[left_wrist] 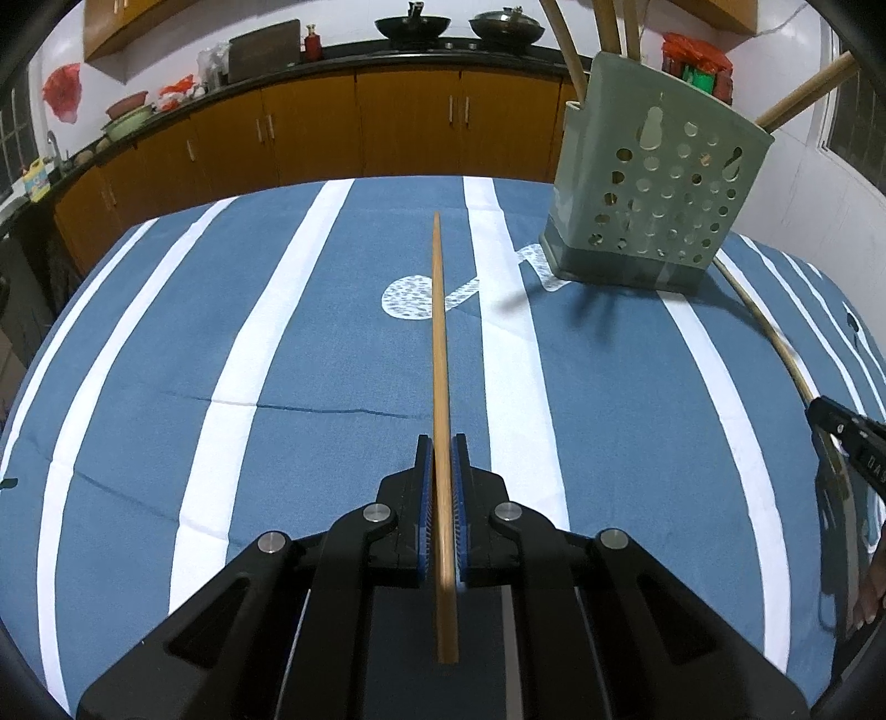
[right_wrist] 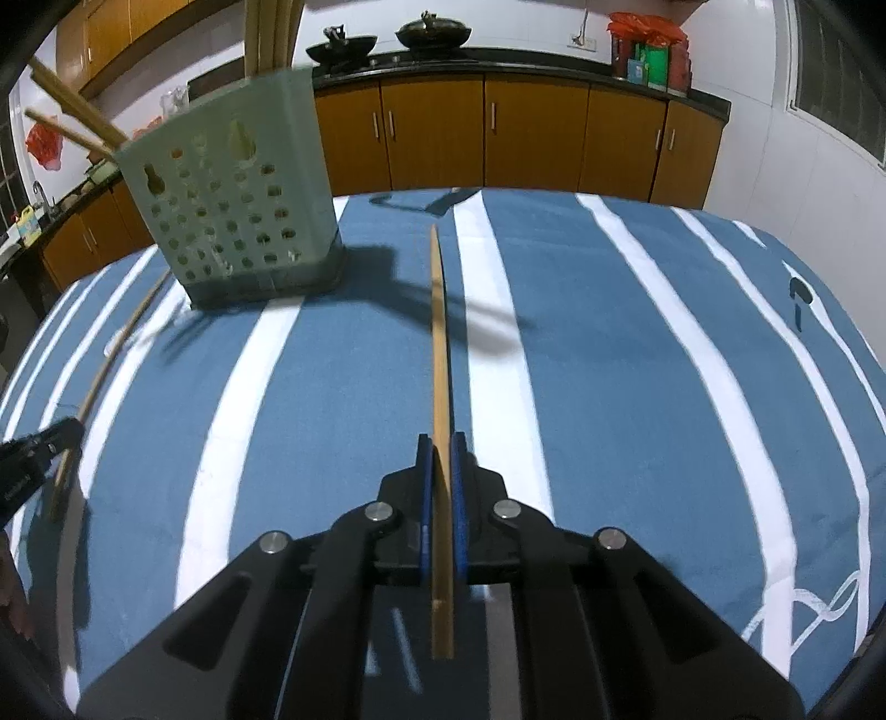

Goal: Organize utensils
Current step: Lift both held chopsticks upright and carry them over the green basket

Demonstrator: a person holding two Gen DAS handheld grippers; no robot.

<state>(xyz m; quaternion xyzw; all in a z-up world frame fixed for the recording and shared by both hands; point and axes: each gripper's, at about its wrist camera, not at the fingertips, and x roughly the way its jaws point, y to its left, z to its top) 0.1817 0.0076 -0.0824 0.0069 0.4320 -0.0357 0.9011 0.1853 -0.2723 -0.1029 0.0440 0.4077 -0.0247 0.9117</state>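
My left gripper (left_wrist: 441, 443) is shut on a wooden chopstick (left_wrist: 439, 343) that points forward above the blue striped cloth (left_wrist: 310, 354). My right gripper (right_wrist: 441, 443) is shut on a second wooden chopstick (right_wrist: 440, 343), also pointing forward. A pale green perforated utensil holder (left_wrist: 653, 188) stands on the cloth at the far right of the left view and at the far left of the right view (right_wrist: 232, 205). Several wooden utensils stick out of its top. The right gripper's chopstick also shows in the left view (left_wrist: 775, 338), and the left gripper's in the right view (right_wrist: 111, 354).
The table (right_wrist: 609, 343) is covered by the blue cloth with white stripes. Behind it runs a kitchen counter with orange cabinets (left_wrist: 410, 127), woks (left_wrist: 412, 25) and red bags (right_wrist: 648, 33). The other gripper's tip shows at each view's edge (left_wrist: 847, 437).
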